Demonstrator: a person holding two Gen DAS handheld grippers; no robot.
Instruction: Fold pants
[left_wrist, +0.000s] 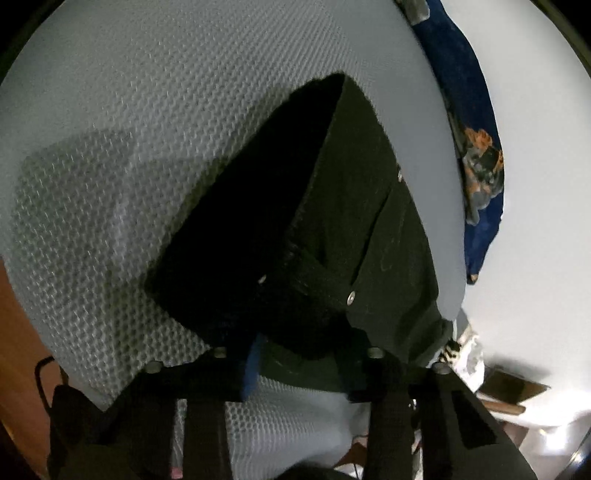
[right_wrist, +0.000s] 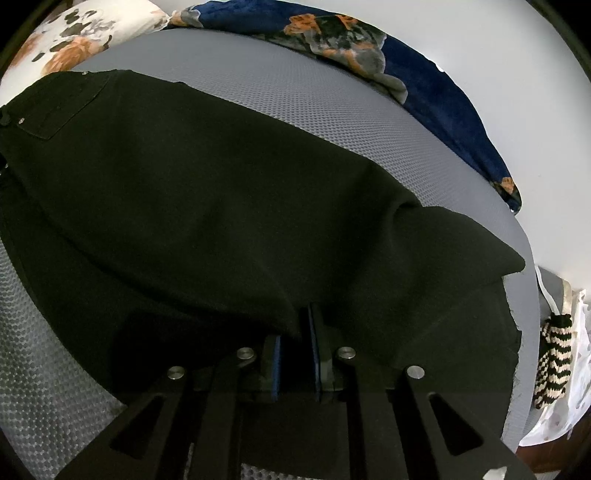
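Black pants (left_wrist: 332, 206) lie on a grey mesh mattress (left_wrist: 110, 147), the waistband end with metal rivets (left_wrist: 350, 296) nearest the camera. My left gripper (left_wrist: 299, 350) is shut on that waistband edge. One blue pad (left_wrist: 251, 369) shows, while the cloth hides the other finger. In the right wrist view the pants (right_wrist: 184, 184) spread wide across the mattress (right_wrist: 295, 103), with a back pocket (right_wrist: 62, 107) at the far left. My right gripper (right_wrist: 295, 332) is shut on a raised fold of the cloth, pinched between its blue pads (right_wrist: 314, 350).
A dark blue blanket (right_wrist: 424, 92) with orange flowers runs along the mattress's far side against a white wall (left_wrist: 535, 184). A floral pillow (right_wrist: 74, 40) sits at the far left. A black-and-white striped knit piece (right_wrist: 554, 354) hangs past the right mattress edge.
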